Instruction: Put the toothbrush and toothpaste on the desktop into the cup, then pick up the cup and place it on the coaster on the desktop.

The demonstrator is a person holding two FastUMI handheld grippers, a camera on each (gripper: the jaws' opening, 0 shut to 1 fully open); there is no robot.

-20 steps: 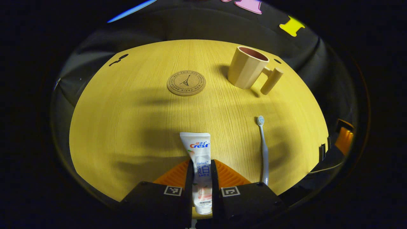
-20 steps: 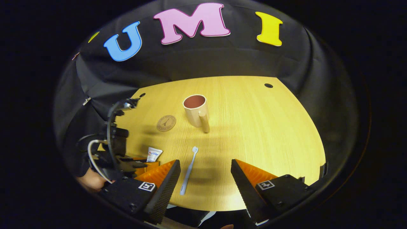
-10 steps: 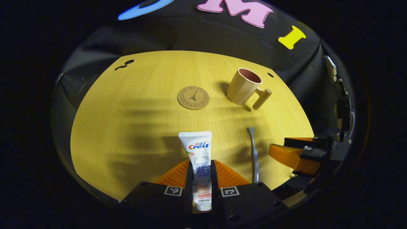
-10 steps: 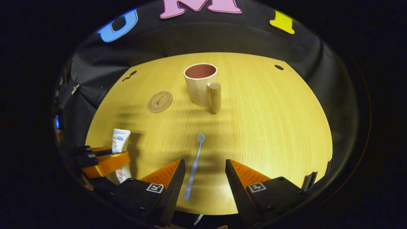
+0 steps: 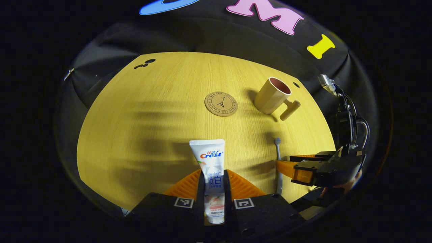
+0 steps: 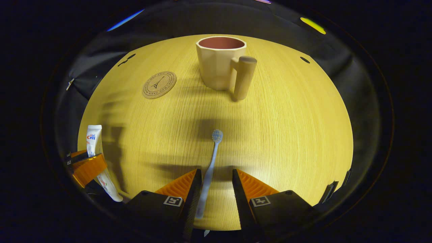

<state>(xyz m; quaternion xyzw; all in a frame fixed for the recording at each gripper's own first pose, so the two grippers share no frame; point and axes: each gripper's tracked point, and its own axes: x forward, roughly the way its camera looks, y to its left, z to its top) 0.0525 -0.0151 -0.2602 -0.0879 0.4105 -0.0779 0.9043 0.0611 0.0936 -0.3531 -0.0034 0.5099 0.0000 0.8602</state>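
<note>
Left gripper [image 5: 214, 189] is clamped on the toothpaste [image 5: 212, 162]: both fingers press the tube's sides at bottom centre of the left gripper view, tube's flat end pointing up-frame. In the right gripper view the same tube [image 6: 96, 152] sits at lower left, held off the desk [image 6: 287, 135].

Right gripper [image 6: 213, 189] has its fingers parted with a narrow gap, straddling the toothbrush [image 6: 211, 165] handle at bottom centre; left finger looks just beside or touching the handle, right finger apart from it. Brush lies flat on the desk, bristle head pointing up-frame toward the cup [image 6: 221, 62].

Cup stands upright, top centre of the right gripper view, handle toward the camera. Coaster [image 6: 159, 84] is upper left, near the cup but apart from it, bare.

In the left gripper view: coaster [image 5: 221, 104] centre, cup [image 5: 275, 99] just right of it, toothbrush [image 5: 278, 162] lower right with the right gripper [image 5: 297, 167] over its handle.
</note>
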